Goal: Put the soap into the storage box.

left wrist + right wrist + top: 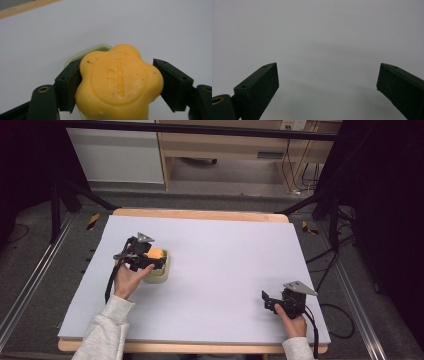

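So the orange flower soap (pixel 117 82) is clamped by the left gripper (pixel 117 85) right above the pale dish (pixel 100 48); setting down is left, right gripper (pixel 327 82) is held wide open, empty.

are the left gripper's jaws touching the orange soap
Touching. The left gripper view shows both black jaws of the left gripper pressed against the sides of the orange soap, with no gap.

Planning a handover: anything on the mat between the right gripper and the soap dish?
Nothing: high view shows bare mat between the right gripper and the soap dish.
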{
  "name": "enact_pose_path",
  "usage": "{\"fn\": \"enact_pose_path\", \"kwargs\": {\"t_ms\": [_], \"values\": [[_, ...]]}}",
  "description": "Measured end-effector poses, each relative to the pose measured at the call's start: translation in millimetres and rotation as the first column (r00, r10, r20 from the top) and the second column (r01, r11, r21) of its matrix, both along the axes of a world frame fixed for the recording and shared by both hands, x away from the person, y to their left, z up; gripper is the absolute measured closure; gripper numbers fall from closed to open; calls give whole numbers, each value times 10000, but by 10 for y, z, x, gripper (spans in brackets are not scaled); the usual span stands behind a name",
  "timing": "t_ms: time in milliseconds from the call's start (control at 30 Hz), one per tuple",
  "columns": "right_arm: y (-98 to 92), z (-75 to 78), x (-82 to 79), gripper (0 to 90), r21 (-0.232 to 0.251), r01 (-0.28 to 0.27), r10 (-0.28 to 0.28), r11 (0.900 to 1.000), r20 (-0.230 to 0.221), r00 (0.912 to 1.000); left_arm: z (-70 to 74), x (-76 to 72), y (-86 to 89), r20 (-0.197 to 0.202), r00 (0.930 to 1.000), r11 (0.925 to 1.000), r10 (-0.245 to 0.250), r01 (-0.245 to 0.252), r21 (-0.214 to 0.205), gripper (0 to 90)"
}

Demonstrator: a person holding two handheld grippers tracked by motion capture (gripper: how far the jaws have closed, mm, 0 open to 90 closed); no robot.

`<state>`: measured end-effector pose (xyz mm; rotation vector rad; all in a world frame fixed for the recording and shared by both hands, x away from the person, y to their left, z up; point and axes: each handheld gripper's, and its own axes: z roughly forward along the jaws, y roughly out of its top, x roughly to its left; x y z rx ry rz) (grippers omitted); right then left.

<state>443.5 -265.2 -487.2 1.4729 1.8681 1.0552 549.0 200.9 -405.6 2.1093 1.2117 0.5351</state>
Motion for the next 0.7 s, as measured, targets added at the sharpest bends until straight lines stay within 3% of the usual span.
{"fn": "enact_pose_path", "kwargs": {"t_ms": [700], "values": [[0, 1, -2, 46, -30, -7, 7, 10000, 21, 10000, -242, 108, -33, -396, 9990, 9992, 183, -169, 349, 263]]}}
